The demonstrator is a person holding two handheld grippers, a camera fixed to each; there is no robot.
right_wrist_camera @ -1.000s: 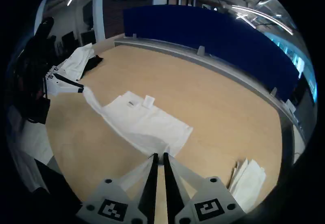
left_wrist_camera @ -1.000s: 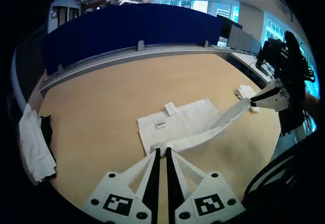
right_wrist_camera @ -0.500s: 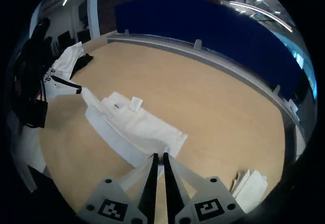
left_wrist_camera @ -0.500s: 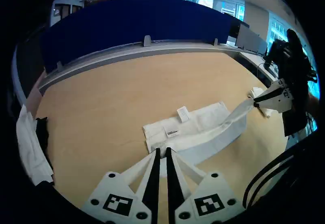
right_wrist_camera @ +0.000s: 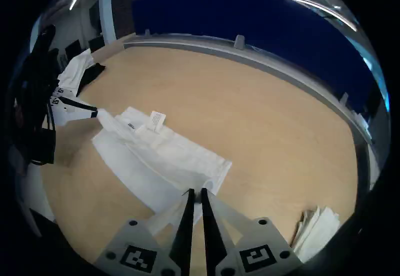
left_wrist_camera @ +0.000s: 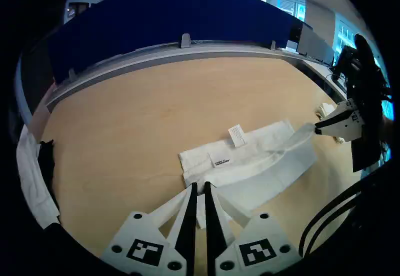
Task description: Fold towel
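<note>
A white towel point(left_wrist_camera: 260, 158) lies partly folded in the middle of the wooden table point(left_wrist_camera: 140, 111), with two small label tags on its upper layer. My left gripper point(left_wrist_camera: 197, 187) is shut on the towel's near corner. In the left gripper view, the right gripper point(left_wrist_camera: 317, 125) pinches the opposite corner at the right, lifting it a little off the table. In the right gripper view the towel point(right_wrist_camera: 165, 151) runs from my right gripper point(right_wrist_camera: 196, 192), shut on its corner, out to the left gripper point(right_wrist_camera: 94, 113) at the far left. A fold of the towel hangs between the two held corners.
A blue partition point(left_wrist_camera: 165, 21) lines the table's far edge. White cloths point(left_wrist_camera: 30, 176) and a black item point(left_wrist_camera: 46, 158) lie at the left end. A stack of folded towels point(right_wrist_camera: 315, 226) sits near the right end. A person's dark sleeve point(right_wrist_camera: 35, 101) holds the far gripper.
Both grippers have pulled the held edge toward the table's near side. The taut strip between them has slackened, and a wider white layer is now spread under it.
</note>
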